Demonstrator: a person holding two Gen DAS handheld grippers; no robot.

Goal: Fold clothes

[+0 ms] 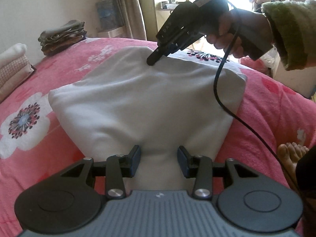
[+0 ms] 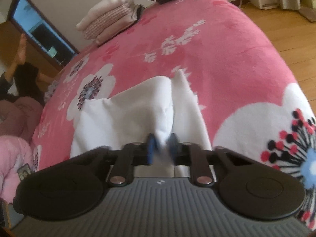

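Note:
A white garment [image 1: 142, 98] lies partly folded on the pink flowered bedspread [image 1: 39, 83]. My left gripper [image 1: 159, 158] is at its near edge, with a bunched fold of the cloth between its parted blue pads [image 1: 136, 158]. My right gripper [image 1: 151, 61] pinches the garment's far edge and shows in the left wrist view held in a hand with a green sleeve. In the right wrist view the right gripper [image 2: 162, 144] is shut on a raised fold of the white garment [image 2: 122, 114], lifting it off the bedspread [image 2: 217, 63].
Two stacks of folded clothes sit at the head of the bed: a dark patterned one [image 1: 61, 37] and a white and pink one [image 2: 110, 25]. A black cable [image 1: 227, 102] hangs over the garment. A bare foot [image 1: 290, 158] rests at the right. Wooden floor [image 2: 286, 29] is beside the bed.

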